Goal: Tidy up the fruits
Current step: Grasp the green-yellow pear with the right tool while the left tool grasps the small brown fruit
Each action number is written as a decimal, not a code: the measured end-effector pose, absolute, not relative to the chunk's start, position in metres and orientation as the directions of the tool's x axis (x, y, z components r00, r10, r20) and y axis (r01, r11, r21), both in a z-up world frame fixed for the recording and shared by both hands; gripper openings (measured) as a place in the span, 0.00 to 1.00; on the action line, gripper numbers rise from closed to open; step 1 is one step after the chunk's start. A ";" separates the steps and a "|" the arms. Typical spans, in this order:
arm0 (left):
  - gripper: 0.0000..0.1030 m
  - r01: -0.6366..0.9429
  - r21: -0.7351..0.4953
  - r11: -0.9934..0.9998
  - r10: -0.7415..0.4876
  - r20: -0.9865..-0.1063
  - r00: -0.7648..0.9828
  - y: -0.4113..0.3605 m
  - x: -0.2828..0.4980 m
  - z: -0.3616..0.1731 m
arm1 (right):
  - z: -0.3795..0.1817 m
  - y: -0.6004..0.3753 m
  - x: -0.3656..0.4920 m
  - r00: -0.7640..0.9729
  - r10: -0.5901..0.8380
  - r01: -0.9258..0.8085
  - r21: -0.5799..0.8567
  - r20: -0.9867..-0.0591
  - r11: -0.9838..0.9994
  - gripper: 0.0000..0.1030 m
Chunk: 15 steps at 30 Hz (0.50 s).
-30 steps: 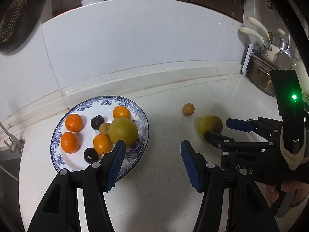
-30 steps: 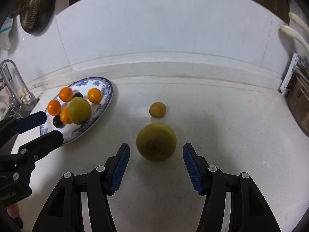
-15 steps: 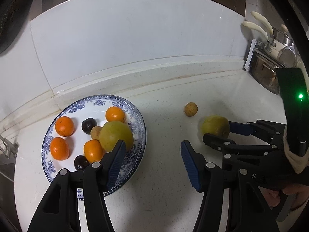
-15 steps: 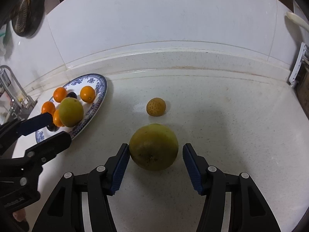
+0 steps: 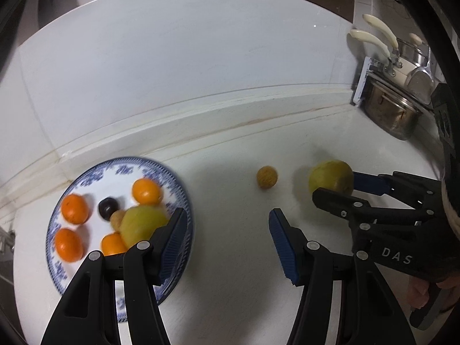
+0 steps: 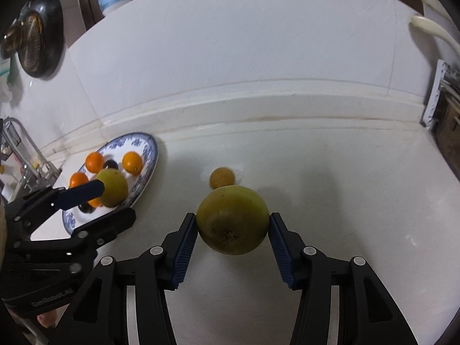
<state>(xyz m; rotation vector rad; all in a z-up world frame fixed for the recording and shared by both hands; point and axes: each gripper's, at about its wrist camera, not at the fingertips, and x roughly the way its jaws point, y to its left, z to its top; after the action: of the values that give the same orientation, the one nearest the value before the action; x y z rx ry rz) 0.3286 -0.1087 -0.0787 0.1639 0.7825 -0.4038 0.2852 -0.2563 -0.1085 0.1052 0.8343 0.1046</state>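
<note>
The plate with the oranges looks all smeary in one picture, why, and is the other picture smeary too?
In the left wrist view the plate and its oranges are streaked by motion blur, while the left gripper stays crisp. In the right wrist view the big green fruit between the right gripper fingers is sharp; both views bend the wall's straight lines.

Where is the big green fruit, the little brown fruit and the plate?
big green fruit (image 6: 233,220): right wrist view, its middle.
little brown fruit (image 5: 267,177): left wrist view, its middle.
plate (image 5: 123,169): left wrist view, far rim.
</note>
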 end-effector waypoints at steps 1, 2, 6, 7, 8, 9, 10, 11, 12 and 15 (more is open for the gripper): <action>0.56 0.422 -0.012 0.906 -0.304 -0.712 0.633 -0.113 0.332 -0.079 | -0.107 -0.258 0.285 0.669 0.125 -0.044 0.129 -0.732 0.991 0.50; 0.56 0.430 -0.014 0.903 -0.311 -0.712 0.629 -0.117 0.334 -0.079 | -0.106 -0.261 0.285 0.671 0.117 -0.035 0.126 -0.732 0.991 0.50; 0.56 0.461 -0.017 0.887 -0.335 -0.712 0.617 -0.133 0.344 -0.082 | -0.102 -0.275 0.285 0.679 0.093 -0.003 0.123 -0.728 0.992 0.50; 0.56 0.469 -0.018 0.883 -0.339 -0.717 0.609 -0.138 0.348 -0.085 | -0.102 -0.278 0.286 0.680 0.084 0.005 0.120 -0.728 0.993 0.50; 0.56 0.473 -0.020 0.881 -0.341 -0.720 0.605 -0.142 0.350 -0.086 | -0.102 -0.282 0.286 0.681 0.079 0.013 0.120 -0.728 0.993 0.50; 0.56 0.477 -0.023 0.879 -0.343 -0.725 0.597 -0.147 0.353 -0.088 | -0.102 -0.285 0.287 0.682 0.077 0.018 0.122 -0.728 0.992 0.50; 0.56 0.481 -0.029 0.876 -0.346 -0.733 0.586 -0.152 0.358 -0.091 | -0.102 -0.289 0.289 0.681 0.075 0.025 0.126 -0.728 0.992 0.50; 0.56 0.485 -0.034 0.874 -0.349 -0.739 0.576 -0.155 0.362 -0.094 | -0.103 -0.291 0.290 0.681 0.073 0.031 0.128 -0.729 0.991 0.50; 0.56 0.487 -0.037 0.872 -0.351 -0.742 0.571 -0.158 0.364 -0.096 | -0.103 -0.293 0.290 0.681 0.071 0.034 0.128 -0.729 0.991 0.50; 0.51 0.493 -0.033 0.870 -0.346 -0.752 0.561 -0.167 0.372 -0.103 | -0.106 -0.300 0.293 0.678 0.060 0.050 0.128 -0.733 0.990 0.50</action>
<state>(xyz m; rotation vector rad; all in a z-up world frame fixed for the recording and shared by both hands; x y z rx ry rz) 0.3724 -0.1670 -0.1030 0.1897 0.8413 -0.4973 0.2929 -0.3004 -0.1058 0.1419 0.8264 0.0055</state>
